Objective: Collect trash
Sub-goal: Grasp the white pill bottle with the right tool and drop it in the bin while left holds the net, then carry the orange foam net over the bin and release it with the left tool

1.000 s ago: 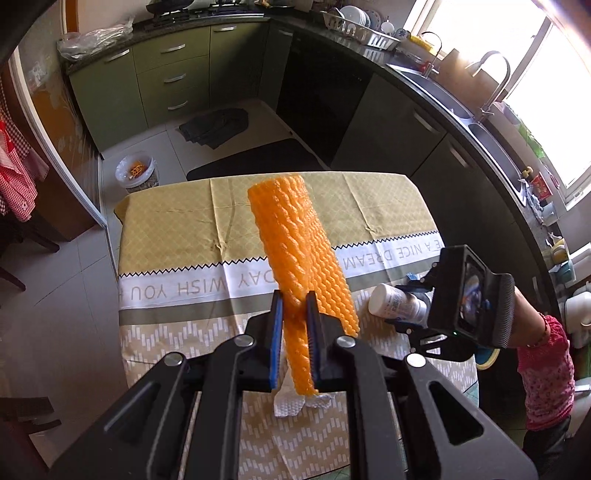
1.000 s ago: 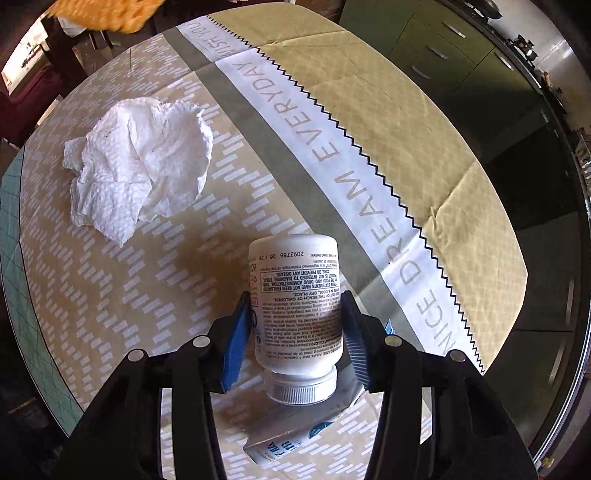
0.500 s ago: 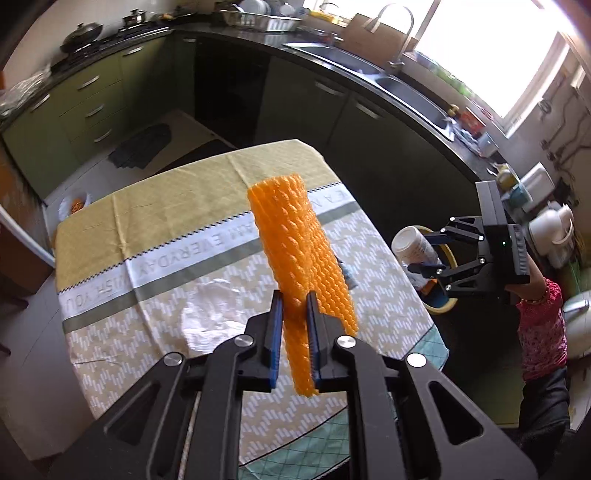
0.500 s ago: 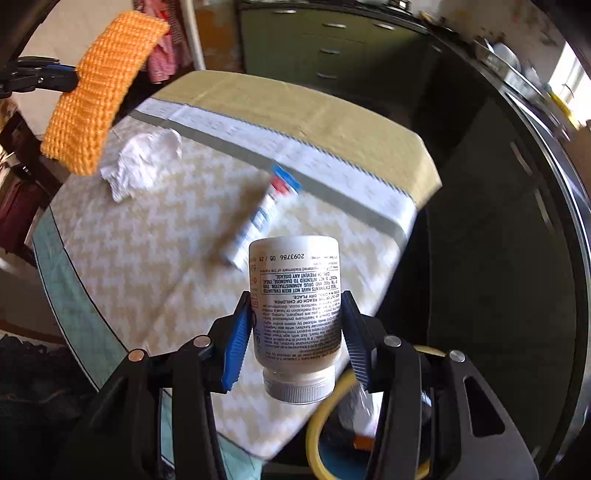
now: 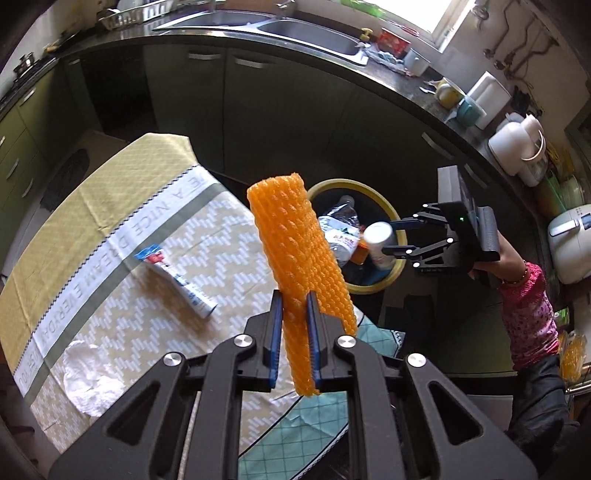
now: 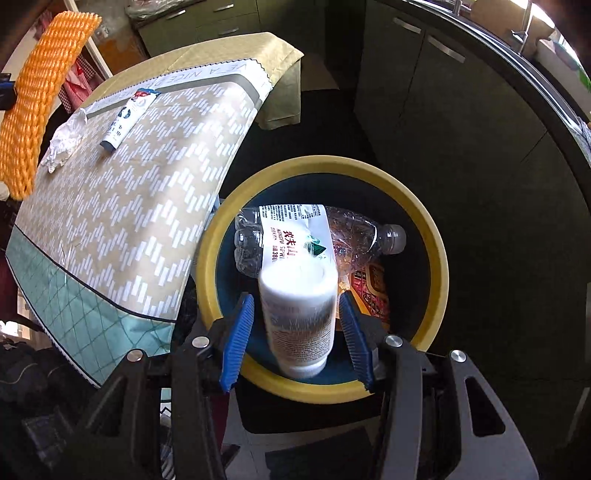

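My left gripper (image 5: pixel 294 325) is shut on an orange foam net sleeve (image 5: pixel 295 251) and holds it upright above the table's edge; the sleeve also shows in the right wrist view (image 6: pixel 40 96). My right gripper (image 6: pixel 297 332) is over the yellow-rimmed trash bin (image 6: pixel 436 254) with its jaws spread. The white pill bottle (image 6: pixel 299 317) sits blurred between the blue pads with gaps on both sides, dropping into the bin. In the left wrist view the bottle (image 5: pixel 378 242) hangs over the bin (image 5: pixel 384 206). A toothpaste tube (image 5: pixel 177 280) and a crumpled white tissue (image 5: pixel 88 376) lie on the table.
The bin holds a crushed clear water bottle (image 6: pixel 295 240) and an orange packet (image 6: pixel 369 291). The table has a patterned yellow and beige cloth (image 6: pixel 122 221). Dark kitchen cabinets (image 5: pixel 280 96) and a counter with a sink (image 5: pixel 295 33) curve behind the bin.
Both grippers swung right from the table towards the bin. My right gripper came over the bin and opened, letting go of the white bottle. The left still holds the orange sleeve.
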